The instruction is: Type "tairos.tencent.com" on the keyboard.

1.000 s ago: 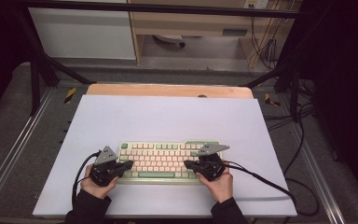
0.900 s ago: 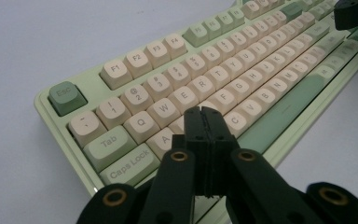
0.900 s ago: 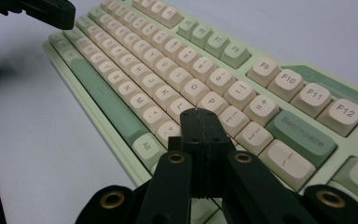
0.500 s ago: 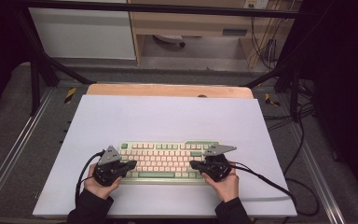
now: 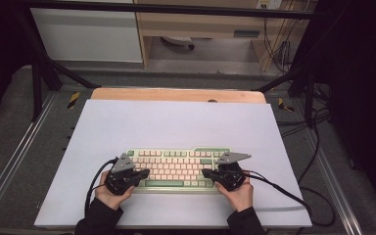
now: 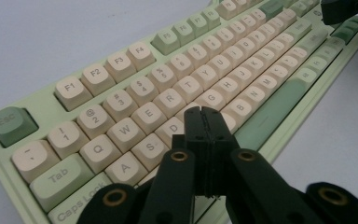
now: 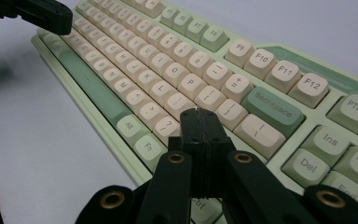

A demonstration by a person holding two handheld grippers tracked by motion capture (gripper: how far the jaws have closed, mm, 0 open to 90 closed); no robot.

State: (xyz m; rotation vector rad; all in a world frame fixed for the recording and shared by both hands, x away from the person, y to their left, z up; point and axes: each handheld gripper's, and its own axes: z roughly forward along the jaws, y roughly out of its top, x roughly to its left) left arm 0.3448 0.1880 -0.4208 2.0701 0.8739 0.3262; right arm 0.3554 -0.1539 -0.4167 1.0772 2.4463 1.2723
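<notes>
Fingers (image 6: 200,126) pressed together hide keyboard (image 6: 177,93) keys beneath.

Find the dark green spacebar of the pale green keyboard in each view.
High view: the dark green spacebar sits mid front row, between both grippers.
Left gripper view: right of the shut jaws, running up-right.
Right gripper view: upper left, along the near edge.
Shared landmark: the Backspace key.

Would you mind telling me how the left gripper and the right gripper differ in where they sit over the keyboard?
The left gripper has its tip over the keyboard's letter end, near the D key; the right gripper sits over the opposite end, near the Backspace key. In the high view, the left enters from the left side, the right from the right. Both have jaws shut, holding nothing.
</notes>
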